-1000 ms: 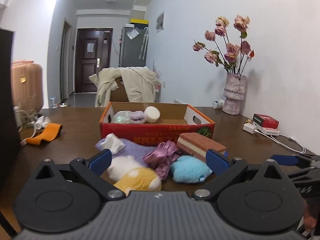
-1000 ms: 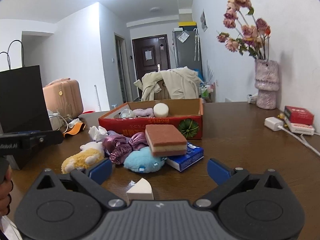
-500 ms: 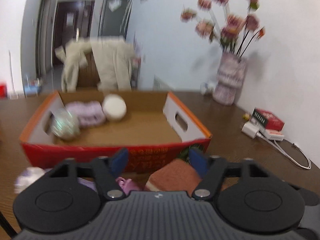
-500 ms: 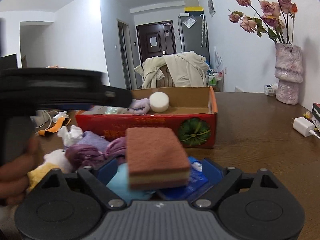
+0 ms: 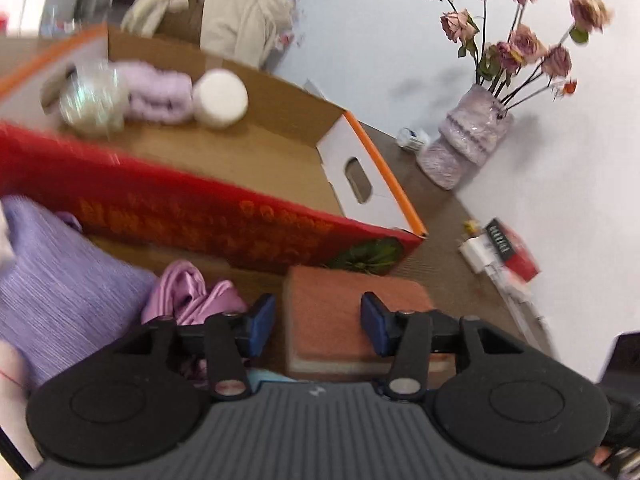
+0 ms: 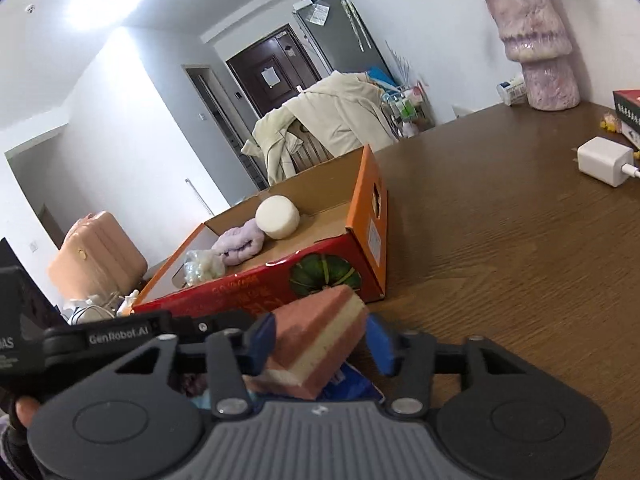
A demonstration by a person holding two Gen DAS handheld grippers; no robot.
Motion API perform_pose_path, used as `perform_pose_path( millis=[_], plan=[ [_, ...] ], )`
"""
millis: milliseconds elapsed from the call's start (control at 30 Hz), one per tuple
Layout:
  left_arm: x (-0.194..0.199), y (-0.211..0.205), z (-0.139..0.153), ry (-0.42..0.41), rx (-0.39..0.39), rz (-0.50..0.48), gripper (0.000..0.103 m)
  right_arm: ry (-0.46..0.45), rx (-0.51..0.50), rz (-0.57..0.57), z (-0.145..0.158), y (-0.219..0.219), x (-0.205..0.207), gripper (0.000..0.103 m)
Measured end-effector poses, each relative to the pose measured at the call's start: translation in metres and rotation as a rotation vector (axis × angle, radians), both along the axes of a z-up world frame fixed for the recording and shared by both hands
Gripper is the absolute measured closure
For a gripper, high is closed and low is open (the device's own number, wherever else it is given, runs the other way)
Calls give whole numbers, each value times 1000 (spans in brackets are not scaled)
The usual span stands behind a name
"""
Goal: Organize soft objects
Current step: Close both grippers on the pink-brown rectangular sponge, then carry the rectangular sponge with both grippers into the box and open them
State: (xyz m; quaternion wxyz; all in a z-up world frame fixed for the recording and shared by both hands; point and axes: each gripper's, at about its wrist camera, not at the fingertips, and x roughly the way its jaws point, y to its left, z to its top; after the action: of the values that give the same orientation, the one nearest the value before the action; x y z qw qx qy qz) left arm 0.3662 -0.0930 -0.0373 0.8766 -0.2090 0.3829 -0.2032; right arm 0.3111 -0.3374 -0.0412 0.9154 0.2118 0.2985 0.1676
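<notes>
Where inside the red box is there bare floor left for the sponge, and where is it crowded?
The cardboard box has bare floor along its near wall and toward the handle-cutout end. The far-left corner is taken: a white puff, a lilac fluffy band and a shiny bundle huddle there. Outside, in front, the sponge and fabrics crowd the table.

Rough sponge [image 5: 340, 312], glossy satin cloth [image 5: 188, 296]

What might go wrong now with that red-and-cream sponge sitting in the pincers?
1. The right gripper, whose jaws have just been closing, has the brick-red and cream sponge between them, tilted and seemingly caught near one corner. Soft foam held like that may twist free.
2. The front wall of the red cardboard box stands right ahead, so the sponge might clip it if carried over too low.
</notes>
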Motion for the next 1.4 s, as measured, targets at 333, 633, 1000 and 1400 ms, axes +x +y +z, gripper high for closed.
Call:
perform_pose_path(
  millis=[333,633,1000,1400],
  plan=[
    [-28,3,32,-46,-36,6,70,-12,49,-4,15,-2,-20,76],
    [-103,9,79,-173,-25,18,70,-119,44,-3,60,7,-78,76],
    [-94,20,114,-234,-15,49,75,-165,53,16,88,17,-84,77],
    [141,11,94,-102,-19,69,76,-53,51,-7,97,14,141,77]
  ],
)
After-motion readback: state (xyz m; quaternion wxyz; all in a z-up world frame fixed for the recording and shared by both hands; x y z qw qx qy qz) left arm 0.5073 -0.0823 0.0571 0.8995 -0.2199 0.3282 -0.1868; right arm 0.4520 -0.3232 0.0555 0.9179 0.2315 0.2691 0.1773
